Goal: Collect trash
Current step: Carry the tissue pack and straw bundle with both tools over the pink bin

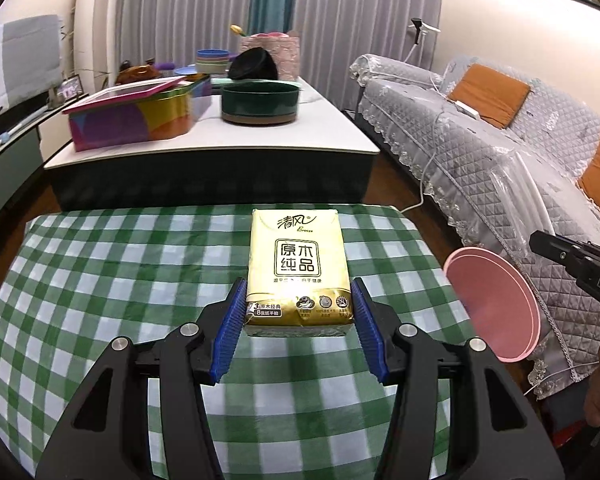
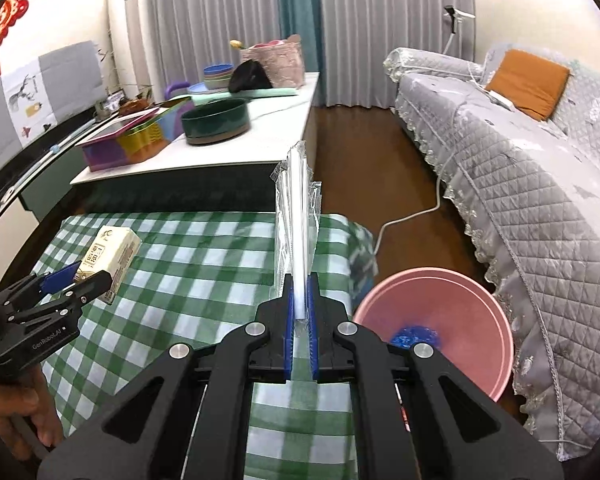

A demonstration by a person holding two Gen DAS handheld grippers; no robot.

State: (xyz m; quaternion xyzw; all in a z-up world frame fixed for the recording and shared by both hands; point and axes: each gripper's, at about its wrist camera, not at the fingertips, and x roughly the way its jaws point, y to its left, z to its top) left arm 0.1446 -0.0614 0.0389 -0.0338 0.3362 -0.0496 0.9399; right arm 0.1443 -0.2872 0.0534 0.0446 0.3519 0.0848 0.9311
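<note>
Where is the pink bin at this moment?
The pink bin stands on the floor at the lower right of the right wrist view, between the checkered table and the grey sofa.

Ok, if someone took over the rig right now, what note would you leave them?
Left gripper: shut on the tissue pack, held above the checked tablecloth.
Right gripper: shut on wrapped straws, which stick up and forward from the fingers.
Pink bin: on the floor off the table's right edge, next to the sofa; something blue already lies at its bottom.
Done: both items picked up.
Left: neither is in the bin yet. Probably carry each over the bin and release; the straws are nearer.
</note>
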